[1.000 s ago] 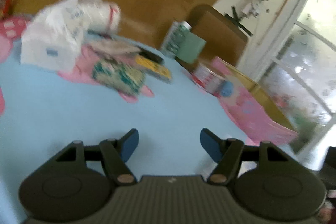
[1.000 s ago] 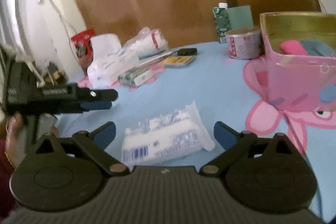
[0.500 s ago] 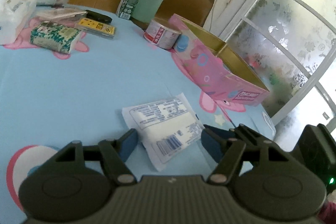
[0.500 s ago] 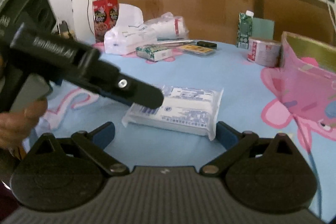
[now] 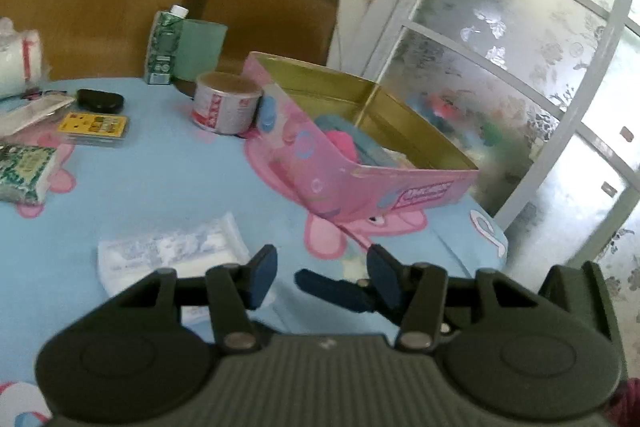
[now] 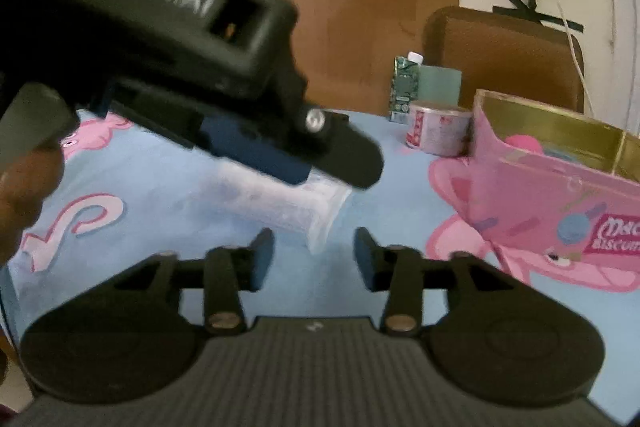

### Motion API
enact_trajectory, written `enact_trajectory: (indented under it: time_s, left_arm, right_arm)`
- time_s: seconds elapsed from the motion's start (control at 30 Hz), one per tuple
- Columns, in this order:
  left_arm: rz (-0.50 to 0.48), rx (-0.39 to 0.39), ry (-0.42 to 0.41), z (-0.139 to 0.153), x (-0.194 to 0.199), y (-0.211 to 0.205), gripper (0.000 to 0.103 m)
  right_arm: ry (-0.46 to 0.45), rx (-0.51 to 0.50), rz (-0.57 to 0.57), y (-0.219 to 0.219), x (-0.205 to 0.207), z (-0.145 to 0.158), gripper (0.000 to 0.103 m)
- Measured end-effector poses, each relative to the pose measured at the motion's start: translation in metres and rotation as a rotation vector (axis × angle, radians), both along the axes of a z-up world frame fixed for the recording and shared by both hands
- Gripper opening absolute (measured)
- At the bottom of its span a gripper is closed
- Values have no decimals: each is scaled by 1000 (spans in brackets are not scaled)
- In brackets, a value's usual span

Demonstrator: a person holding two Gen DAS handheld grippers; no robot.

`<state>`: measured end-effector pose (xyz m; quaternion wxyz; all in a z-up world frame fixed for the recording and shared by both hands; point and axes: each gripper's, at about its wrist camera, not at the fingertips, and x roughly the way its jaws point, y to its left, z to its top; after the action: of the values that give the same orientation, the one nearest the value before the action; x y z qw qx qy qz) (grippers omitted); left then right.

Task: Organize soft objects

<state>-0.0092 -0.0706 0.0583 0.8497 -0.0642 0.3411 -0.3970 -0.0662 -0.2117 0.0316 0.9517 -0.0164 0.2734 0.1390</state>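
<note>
A white plastic tissue pack (image 5: 168, 251) lies flat on the blue tablecloth; it also shows in the right wrist view (image 6: 288, 203). My left gripper (image 5: 320, 277) is open and empty, hovering just right of the pack's near end. My right gripper (image 6: 314, 259) is open and empty, just short of the pack's crimped end. The left gripper's body crosses above the pack in the right wrist view (image 6: 224, 67). A pink tin box (image 5: 320, 163) with gold inside holds pink and blue soft items; it stands at the right in the right wrist view (image 6: 552, 203).
A round can (image 5: 225, 108), a green carton (image 5: 164, 45), a yellow card pack (image 5: 94, 125), a black case (image 5: 100, 99) and a green tissue pack (image 5: 24, 171) lie farther back. A brown chair (image 5: 268, 7) stands behind the table. The table edge (image 5: 492, 247) drops off at the right.
Both grippers have moved in closer to the tissue pack and their jaws have narrowed somewhat. The left gripper has swung right, toward the pink box.
</note>
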Motion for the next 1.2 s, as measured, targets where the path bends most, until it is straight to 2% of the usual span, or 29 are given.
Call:
enact_trajectory:
  time_s: [0.07,0.17,0.3,0.37,0.43,0.47,0.5,0.57,0.67,0.7,0.73,0.77,0.8,0.87,0.97,1.1,1.2]
  left_arm:
    - [20,6,7,-4,0,5,56]
    - [93,15,32,-11,5,23,69]
    - [230,1,48,-15,15,55,80]
    - [286,2,69,-19,24,68,80]
    - [288,-12,121,-29,36,71,78]
    - [279,-17,158,-36,43,70,72]
    - [266,-33,140,-40,46,66,67]
    - [237,-14,122,-41,46,54,60]
    - [216,8,101,-37,40,38,59]
    - [188,-7,102,-35,37,35,49]
    - [133,-44,123,-32,36,32,46]
    - [104,-60,124,-28,35,24,46]
    - [95,-47,97,-23,32,16,46]
    - [62,-19,33,-12,29,-4,46]
    - [45,-16,21,-4,31,-16,46]
    - [75,-20,15,-5,28,-1,52]
    - [160,-30,23,-5,32,25,56]
  right_arm:
    - [6,7,-5,-6,-2,-1,70]
    - [17,19,-11,-11,2,-2,77]
    - [37,29,20,-6,8,-2,83]
    - [62,44,29,-3,17,-1,86]
    - [85,49,35,2,25,0,86]
    - [107,34,45,8,33,-2,87]
    - [138,11,58,14,41,-5,89]
    - [147,6,97,23,49,-3,75]
    - [125,-31,69,33,50,-2,66]
    - [111,-27,50,31,47,-2,58]
    - [104,-5,39,27,46,-2,35]
    - [103,28,41,23,45,-1,25]
    - [94,45,31,19,44,1,25]
    - [28,14,-3,20,41,8,30]
    - [10,15,-4,12,38,14,30]
    - [24,28,-8,-3,29,8,42]
    - [30,41,-13,-8,27,2,48]
